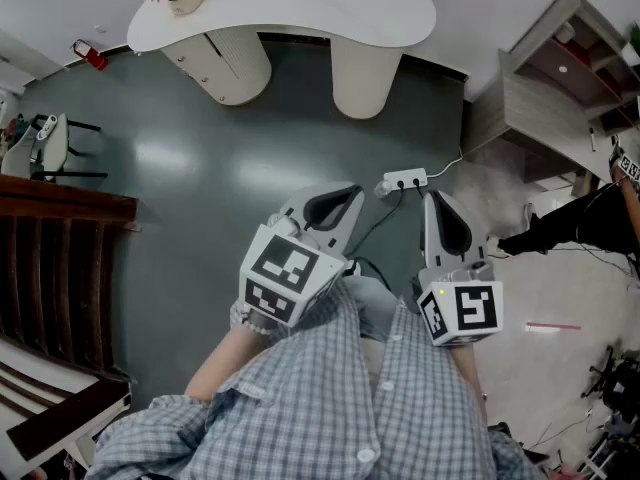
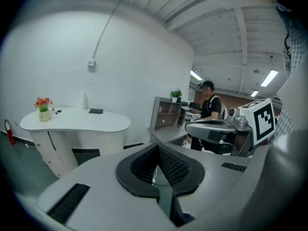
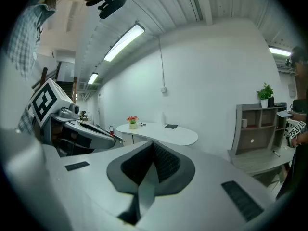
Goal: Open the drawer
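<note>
Head view: left gripper (image 1: 350, 200) and right gripper (image 1: 438, 208) hover well short of the white table (image 1: 300, 8), the drawer (image 1: 208, 58) under its left end. Left gripper view: jaws together, empty, table ahead-left. Right gripper view: jaws together, empty, table straight beyond.

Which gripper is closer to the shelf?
Right. The right hand-held gripper has the shelf ahead and to its right. The left hand-held gripper is farther off, on the far side of the right one from the shelf.
</note>
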`<state>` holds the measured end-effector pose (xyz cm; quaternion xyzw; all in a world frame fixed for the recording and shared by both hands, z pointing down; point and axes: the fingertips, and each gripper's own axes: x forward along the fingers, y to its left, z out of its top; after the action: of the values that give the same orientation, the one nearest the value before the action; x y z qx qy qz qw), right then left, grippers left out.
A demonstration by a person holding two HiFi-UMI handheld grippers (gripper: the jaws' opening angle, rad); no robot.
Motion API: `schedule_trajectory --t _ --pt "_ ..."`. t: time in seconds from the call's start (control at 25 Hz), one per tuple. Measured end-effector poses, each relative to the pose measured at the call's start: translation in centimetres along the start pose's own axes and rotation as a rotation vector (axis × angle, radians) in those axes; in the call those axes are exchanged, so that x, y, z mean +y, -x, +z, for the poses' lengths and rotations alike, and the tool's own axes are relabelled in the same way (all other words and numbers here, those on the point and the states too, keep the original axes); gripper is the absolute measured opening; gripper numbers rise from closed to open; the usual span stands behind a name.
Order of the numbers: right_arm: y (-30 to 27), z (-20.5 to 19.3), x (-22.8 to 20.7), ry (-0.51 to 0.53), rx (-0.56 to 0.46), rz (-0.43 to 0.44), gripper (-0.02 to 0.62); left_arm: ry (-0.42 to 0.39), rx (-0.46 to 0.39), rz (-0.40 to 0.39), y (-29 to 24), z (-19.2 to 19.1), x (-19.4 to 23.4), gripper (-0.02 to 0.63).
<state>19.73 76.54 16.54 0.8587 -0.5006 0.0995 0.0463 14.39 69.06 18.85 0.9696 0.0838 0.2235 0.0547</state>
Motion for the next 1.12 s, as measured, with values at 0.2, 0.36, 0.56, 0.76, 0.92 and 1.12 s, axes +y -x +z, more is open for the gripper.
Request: schedule_trajectory --t 0.2,0.36,0.56,0.76,0.92,1.12 --pt "-0.5 0.1 0.5 0.002 -0.004 0.012 0.009 0.005 -0.013 0.012 0.3 0.3 0.6 0.006" --pt "-0.6 -0.1 0.8 -0.002 0.004 0.022 0.009 0.022 -0.007 0.018 0.5 0.0 0.9 0.006" --pt "-1.2 0.0 1.2 -0.011 0.016 0.03 0.009 0.068 -0.009 0.013 1.2 -0.2 1.6 0.006" --pt "-2.8 0.4 2.3 0.002 0.022 0.039 0.009 0.118 -0.032 0.017 2.0 0.0 3.5 0.006" --pt "-4.6 0.9 3.9 -0.001 0.027 0.056 0.009 0.139 -0.034 0.035 3.1 0.0 5.8 0.006" --pt "-7.5 1.6 6.5 0.012 0.033 0.097 0.009 0.148 -0.041 0.067 4.6 0.2 9.2 0.006"
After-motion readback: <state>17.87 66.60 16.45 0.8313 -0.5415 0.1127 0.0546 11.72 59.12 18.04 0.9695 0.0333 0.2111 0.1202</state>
